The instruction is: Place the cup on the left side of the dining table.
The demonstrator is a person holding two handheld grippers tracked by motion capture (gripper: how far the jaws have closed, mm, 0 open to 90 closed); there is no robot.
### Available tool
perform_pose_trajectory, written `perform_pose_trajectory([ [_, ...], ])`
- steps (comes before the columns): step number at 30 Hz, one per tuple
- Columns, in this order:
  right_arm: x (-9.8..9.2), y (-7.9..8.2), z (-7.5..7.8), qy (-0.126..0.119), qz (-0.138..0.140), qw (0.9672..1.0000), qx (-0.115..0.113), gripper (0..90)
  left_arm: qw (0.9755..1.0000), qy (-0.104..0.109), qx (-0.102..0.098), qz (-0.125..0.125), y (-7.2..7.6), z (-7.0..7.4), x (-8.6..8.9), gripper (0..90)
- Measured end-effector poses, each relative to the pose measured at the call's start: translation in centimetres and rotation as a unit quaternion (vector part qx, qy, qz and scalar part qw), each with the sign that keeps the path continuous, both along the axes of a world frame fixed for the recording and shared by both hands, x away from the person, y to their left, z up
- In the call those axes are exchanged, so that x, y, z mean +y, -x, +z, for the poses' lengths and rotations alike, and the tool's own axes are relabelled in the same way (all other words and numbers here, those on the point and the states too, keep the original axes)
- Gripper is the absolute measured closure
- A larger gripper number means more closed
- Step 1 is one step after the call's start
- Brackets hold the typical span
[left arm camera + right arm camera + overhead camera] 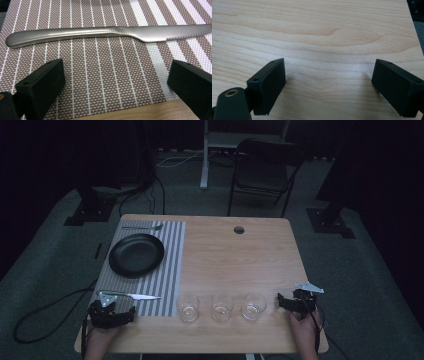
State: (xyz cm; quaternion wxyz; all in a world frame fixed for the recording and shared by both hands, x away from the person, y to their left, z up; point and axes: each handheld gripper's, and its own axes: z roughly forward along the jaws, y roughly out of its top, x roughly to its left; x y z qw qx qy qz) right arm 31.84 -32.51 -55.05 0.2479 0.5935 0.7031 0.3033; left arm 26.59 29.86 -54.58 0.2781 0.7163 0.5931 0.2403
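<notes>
Left claw (115,82) sitting wide over the striped mat (100,62), empty; knife (100,33) lying flat just beyond. Right claw (328,85) wide over bare tabletop (317,32). Three glasses (222,306) between them. Farther: plate (136,255), then probably a fork (142,227), dim.

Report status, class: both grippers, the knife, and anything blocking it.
Left gripper open, just short of knife, not touching. Right gripper open over bare table. Knife flat on striped placemat. Nothing in the way.
</notes>
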Motion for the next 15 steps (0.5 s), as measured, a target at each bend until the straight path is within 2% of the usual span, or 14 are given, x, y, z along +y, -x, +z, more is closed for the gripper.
perform_pose_trajectory([
  [10, 0.01, 0.03, 0.00, 0.000, -0.001, 1.0000, 0.000, 11.7, 1.0000, -0.001, 0.004, -0.001, -0.07, 0.06, 0.01, 1.8],
  [15, 0.00, 0.03, 0.00, 0.000, 0.000, 1.0000, 0.000, 11.7, 1.0000, 0.000, -0.004, -0.002, 0.06, -0.06, 0.03, 1.9],
])
